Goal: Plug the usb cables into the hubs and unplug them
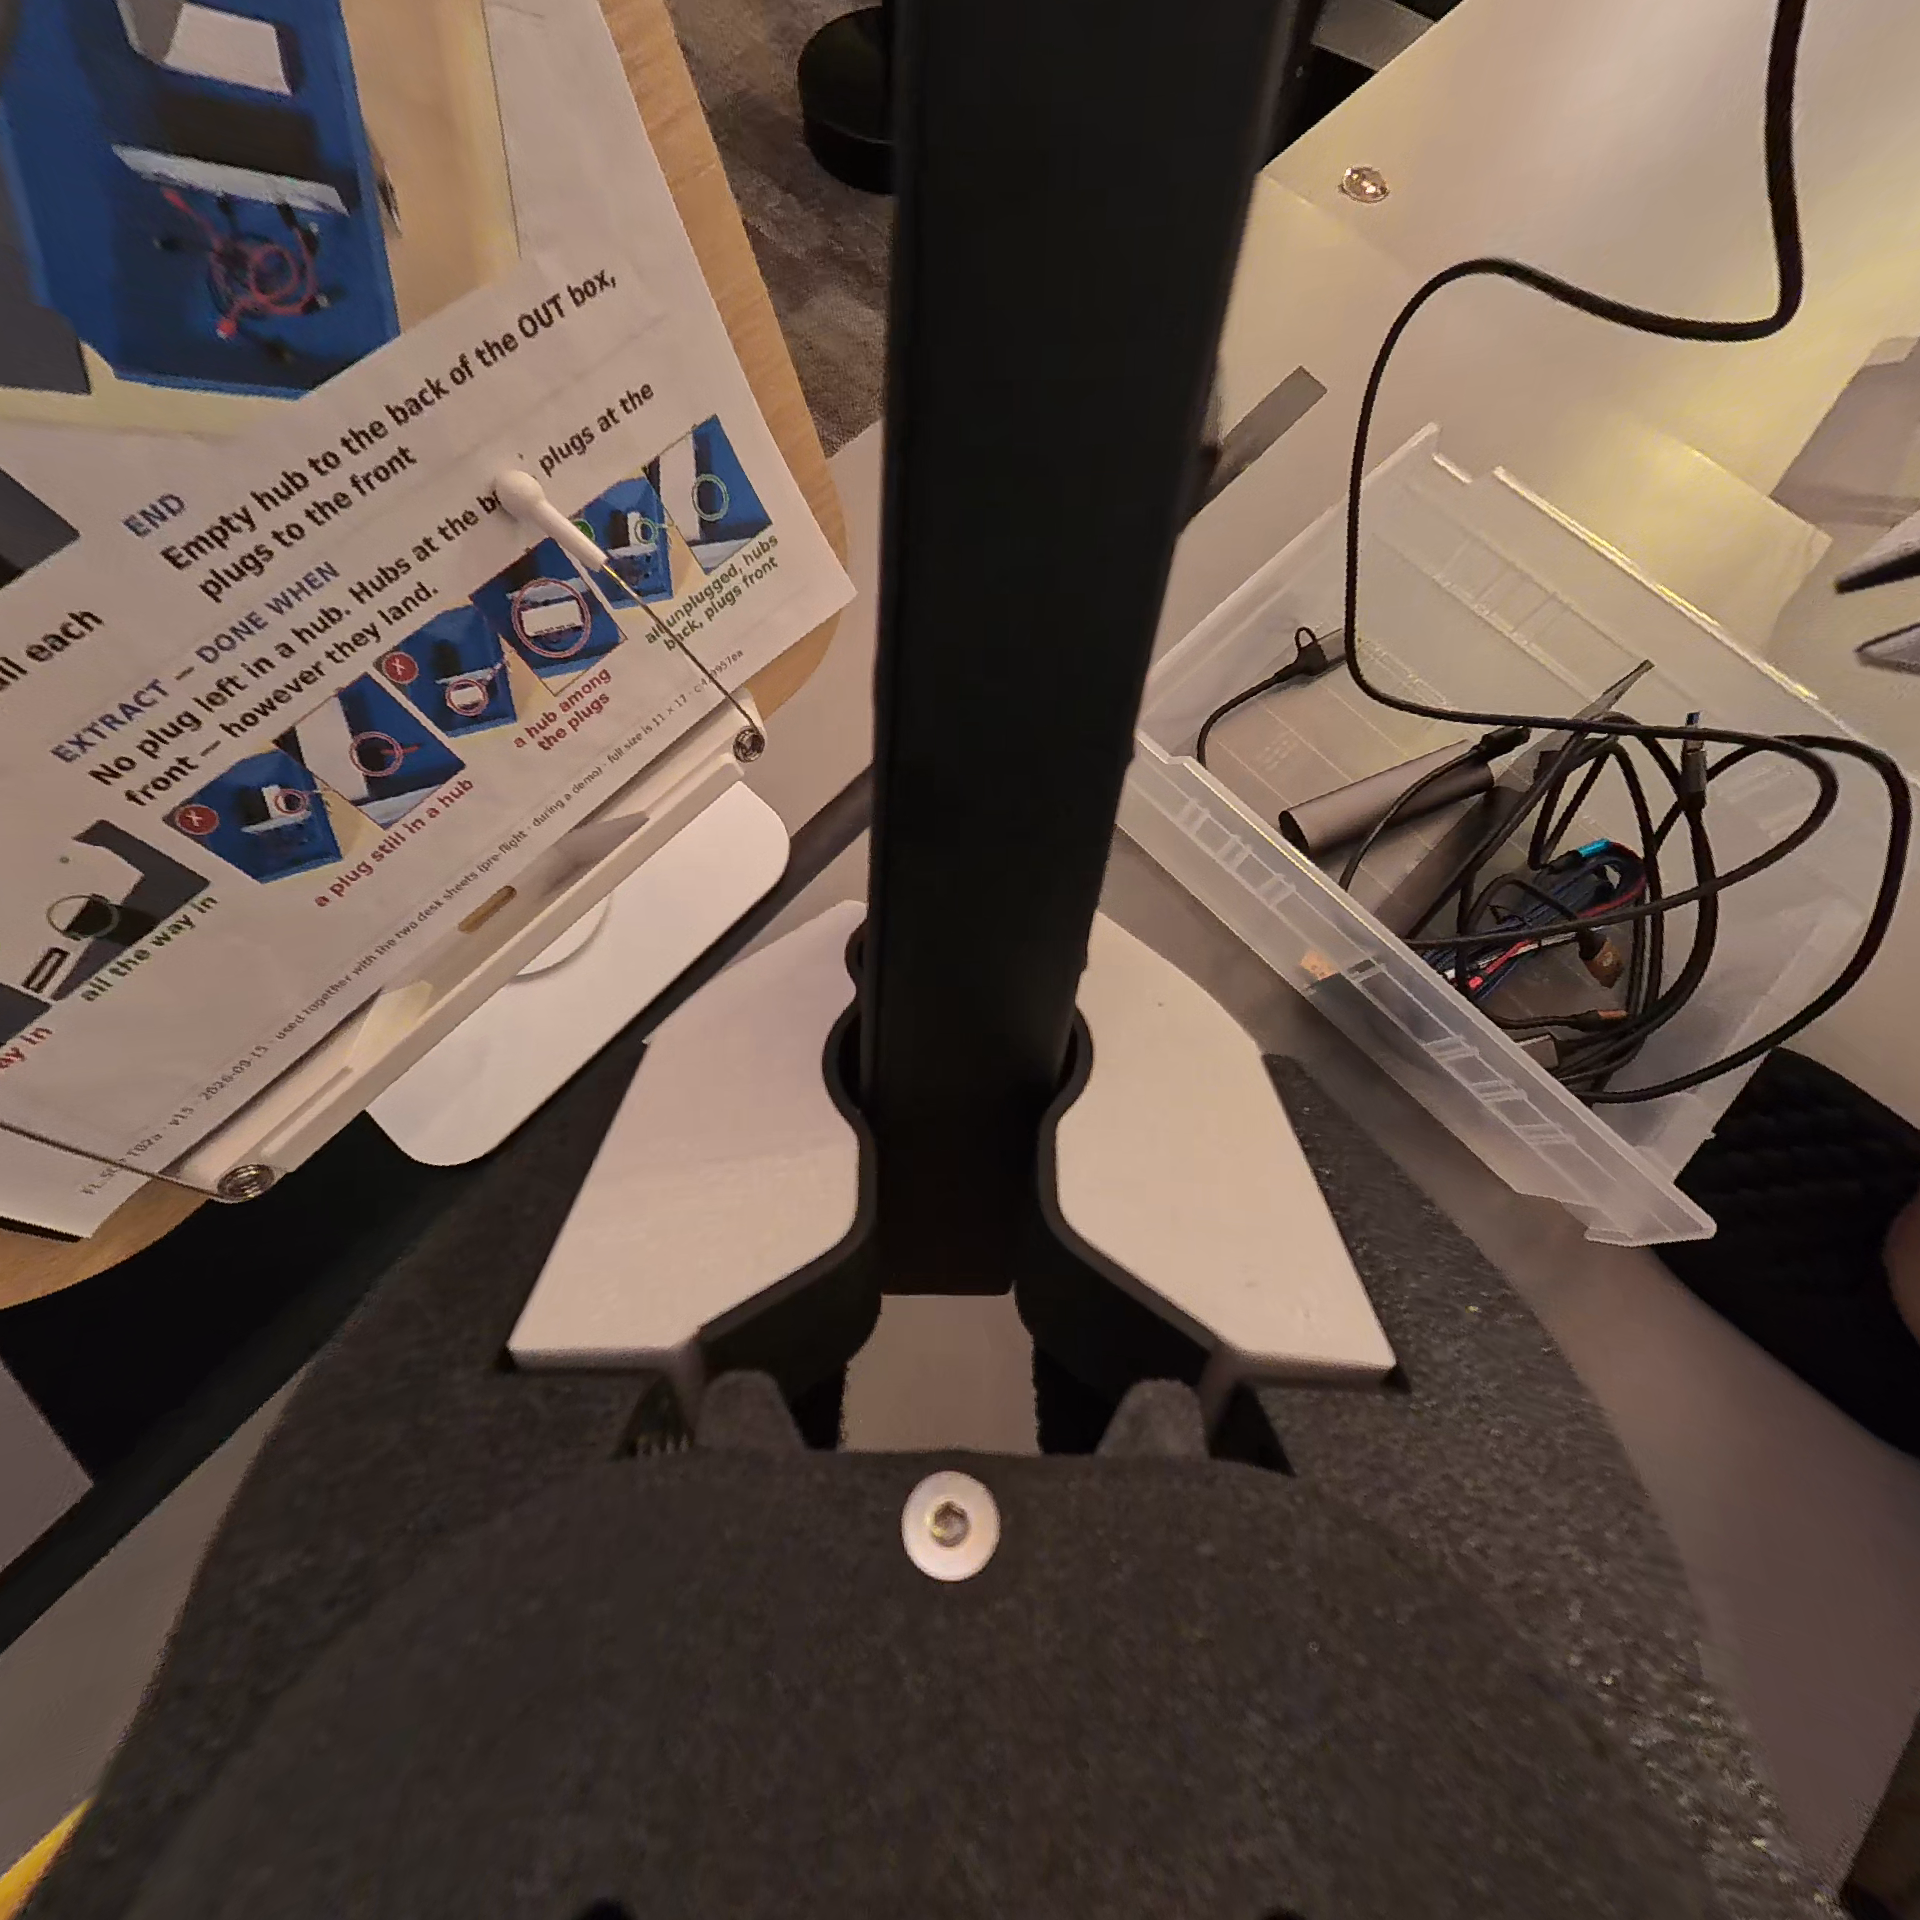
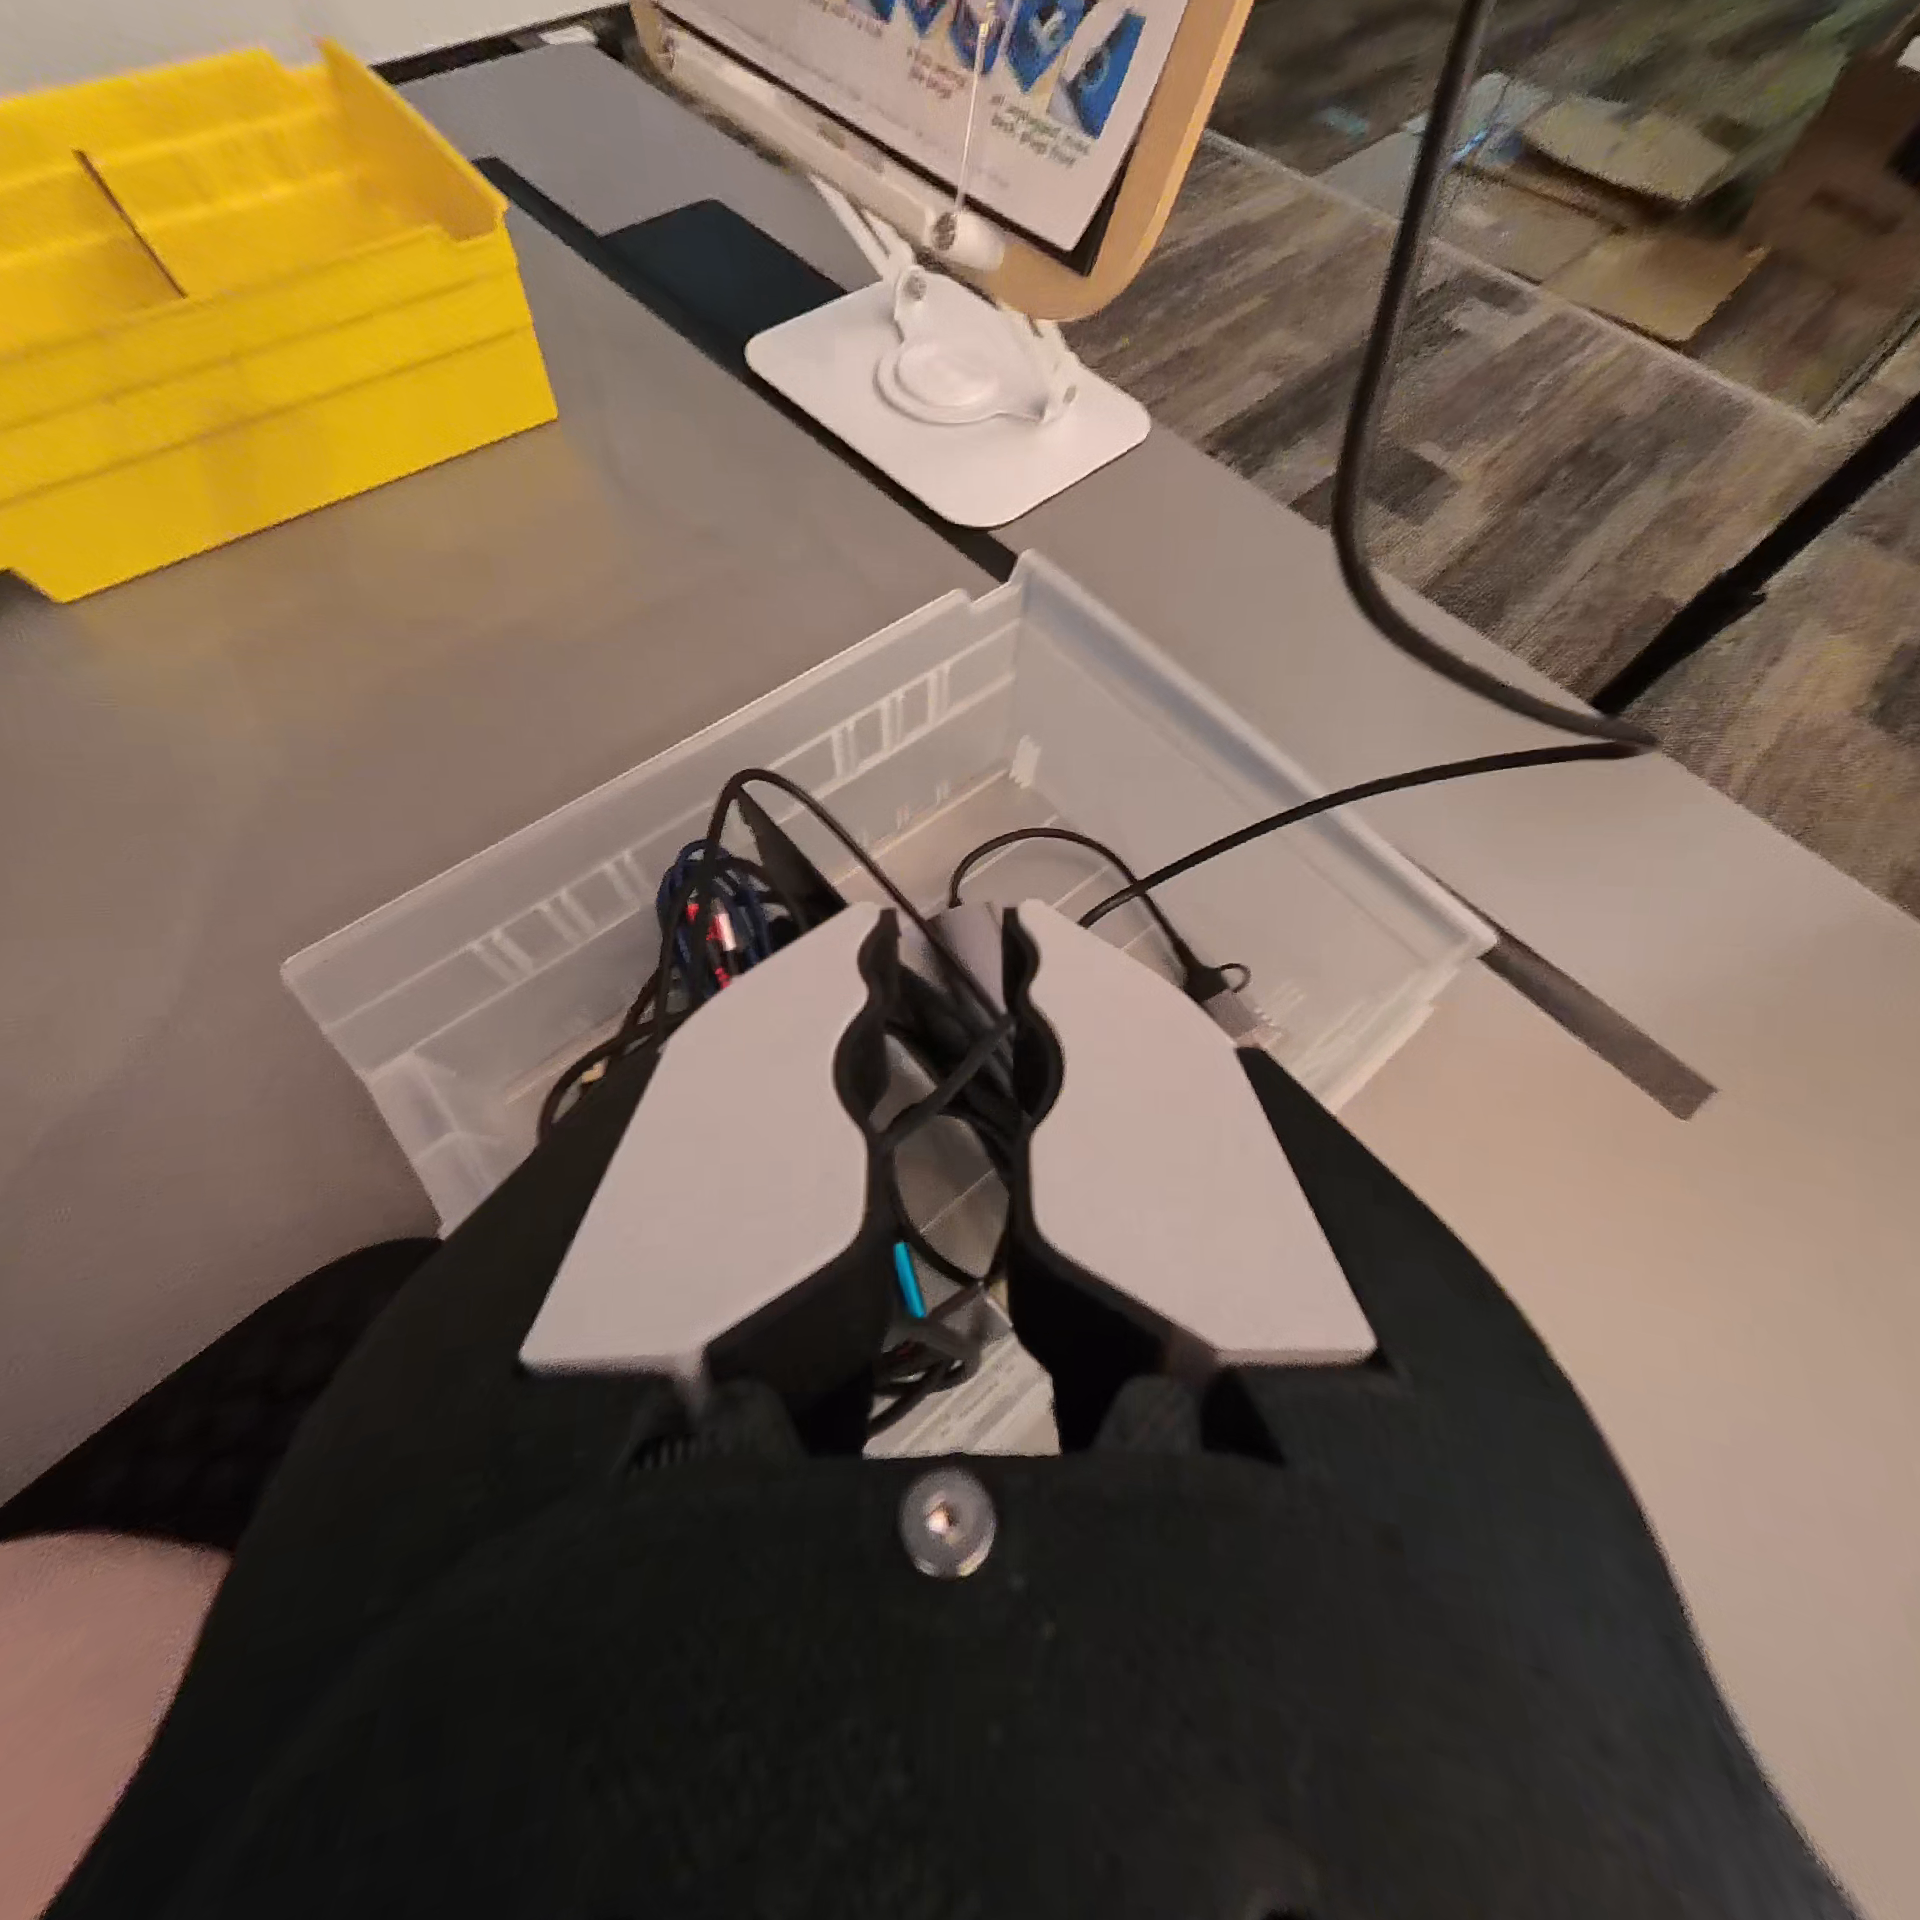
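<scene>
My left gripper (image 1: pixel 966 935) is shut on a long black hub (image 1: pixel 1039 416) that runs straight up between its fingers, above the table. Its black cable (image 1: pixel 1371 468) loops down into a clear bin (image 1: pixel 1455 1122) at the right. The bin holds a grey hub (image 1: pixel 1382 800) and a tangle of black, blue and red USB cables (image 1: pixel 1621 894). In the right wrist view, my right gripper (image 2: pixel 943 920) is open and hovers over the clear bin (image 2: pixel 644 904). The cables (image 2: pixel 717 914) and the grey hub (image 2: pixel 971 940) show between and under its fingers.
A yellow bin (image 2: pixel 260 343) stands at the back left of the grey table. An instruction sheet (image 1: pixel 364 623) leans on a white stand (image 2: pixel 945 416) behind the clear bin. A black cable (image 2: pixel 1382 416) hangs down at the right. The table edge and carpet lie beyond. The grippers' ends are close to 30 centimetres from one another.
</scene>
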Demonstrator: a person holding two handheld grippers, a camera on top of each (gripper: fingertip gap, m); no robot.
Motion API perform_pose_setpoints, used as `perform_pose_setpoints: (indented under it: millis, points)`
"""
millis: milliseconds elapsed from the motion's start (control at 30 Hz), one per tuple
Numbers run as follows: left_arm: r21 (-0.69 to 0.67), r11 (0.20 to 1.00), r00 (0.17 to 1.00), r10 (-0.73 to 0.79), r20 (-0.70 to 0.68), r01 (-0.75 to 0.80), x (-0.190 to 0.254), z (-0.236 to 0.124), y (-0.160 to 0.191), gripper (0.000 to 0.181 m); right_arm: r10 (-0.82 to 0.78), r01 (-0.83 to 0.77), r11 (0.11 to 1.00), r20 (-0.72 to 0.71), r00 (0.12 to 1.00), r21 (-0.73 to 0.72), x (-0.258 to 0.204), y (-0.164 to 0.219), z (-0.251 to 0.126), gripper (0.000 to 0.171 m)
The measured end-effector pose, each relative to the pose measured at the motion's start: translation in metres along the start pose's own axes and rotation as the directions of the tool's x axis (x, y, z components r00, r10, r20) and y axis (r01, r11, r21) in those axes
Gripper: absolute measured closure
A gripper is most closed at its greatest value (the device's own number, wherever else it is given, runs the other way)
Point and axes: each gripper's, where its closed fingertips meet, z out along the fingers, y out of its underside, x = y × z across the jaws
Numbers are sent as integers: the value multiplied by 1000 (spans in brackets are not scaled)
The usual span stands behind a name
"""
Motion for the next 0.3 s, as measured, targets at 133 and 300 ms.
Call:
perform_pose_setpoints:
  millis: [133,300]
  points:
    - [22,1000,1000,11,26,-12,-5,-8,-9,154,-6,18,997,155,988,-77,-29,21,0,148]
    - [45,999,999,4,46,-6,-12,-21,-20,154,18,67,961,302,953,-269,-63,52,4,163]
